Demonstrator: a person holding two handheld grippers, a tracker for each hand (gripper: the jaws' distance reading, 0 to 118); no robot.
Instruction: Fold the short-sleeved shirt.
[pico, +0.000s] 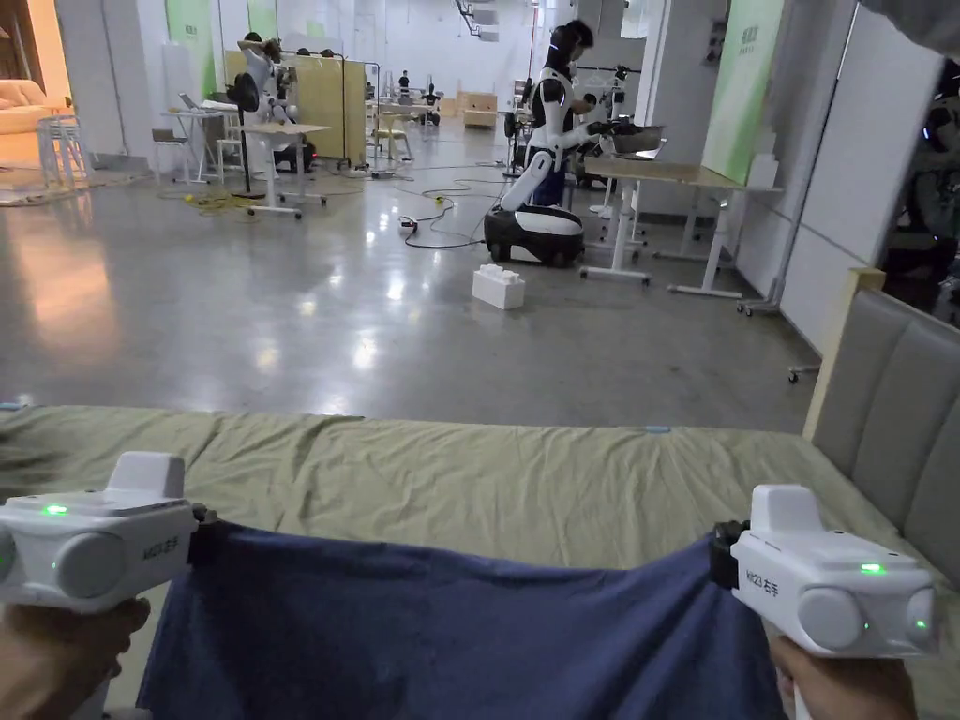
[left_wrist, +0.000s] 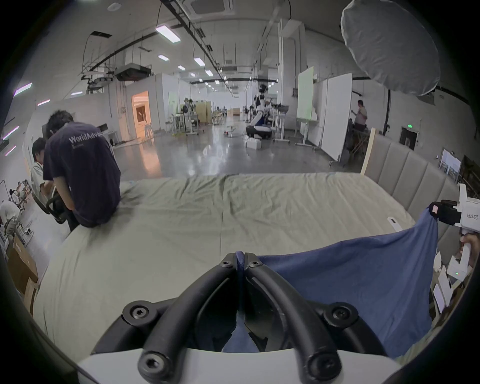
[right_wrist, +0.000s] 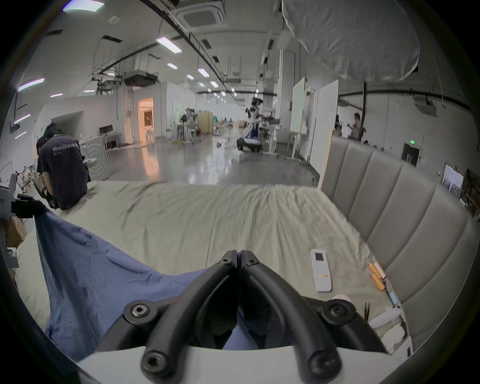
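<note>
the blue shirt (pico: 450, 637) hangs stretched between the two grippers above the near edge of the bed (pico: 487, 478), its top edge sagging in the middle. the left gripper (left_wrist: 240, 259) has its jaws pressed together on one upper corner of the cloth, a strip of blue showing between the tips. the right gripper (right_wrist: 239, 257) pinches the other upper corner, jaws closed with blue cloth behind them. a white remote (right_wrist: 321, 270) lies on the green sheet near the headboard (right_wrist: 389, 197) side of the bed. a person in a dark shirt (left_wrist: 83, 176) sits at the far left corner of the bed.
</note>
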